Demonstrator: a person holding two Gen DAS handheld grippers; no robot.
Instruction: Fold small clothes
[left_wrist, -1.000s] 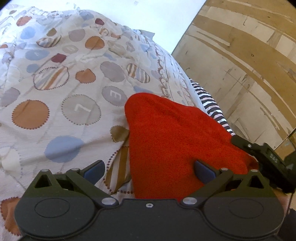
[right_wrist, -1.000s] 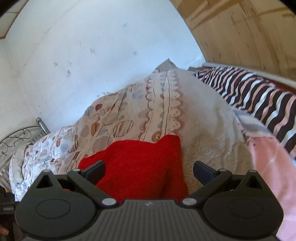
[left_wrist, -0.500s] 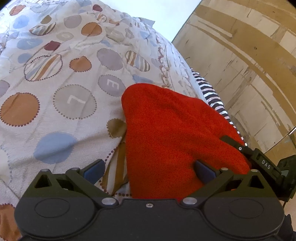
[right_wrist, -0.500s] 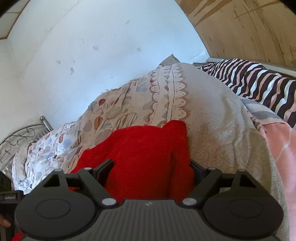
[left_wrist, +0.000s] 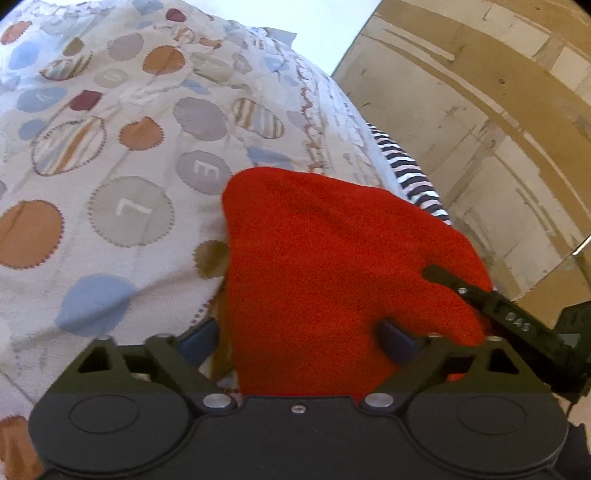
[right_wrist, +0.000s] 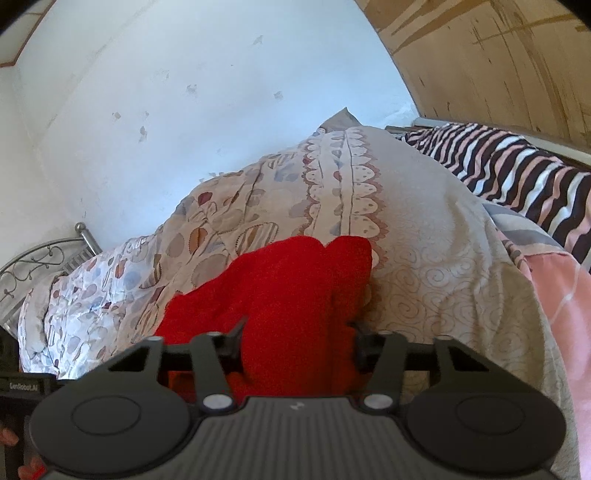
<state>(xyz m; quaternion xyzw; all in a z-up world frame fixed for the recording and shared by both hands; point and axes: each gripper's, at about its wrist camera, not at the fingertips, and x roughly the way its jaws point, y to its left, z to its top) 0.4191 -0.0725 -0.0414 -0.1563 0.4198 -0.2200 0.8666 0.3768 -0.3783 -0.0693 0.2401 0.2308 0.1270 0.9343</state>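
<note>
Red cloth (left_wrist: 332, 258) on dotted quilt (left_wrist: 110, 166), white wall (right_wrist: 184, 110), L jaws wide, R jaws pinching cloth.

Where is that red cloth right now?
The red cloth lies on the dotted bedspread, low and central in both views. The right claw has closed on its near edge, with the open left claw straddling it alongside.

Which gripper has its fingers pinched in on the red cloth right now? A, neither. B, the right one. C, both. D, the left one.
B: the right gripper has its fingers drawn in against a bunch of the red cloth, while the left gripper is spread wide over it.
</note>
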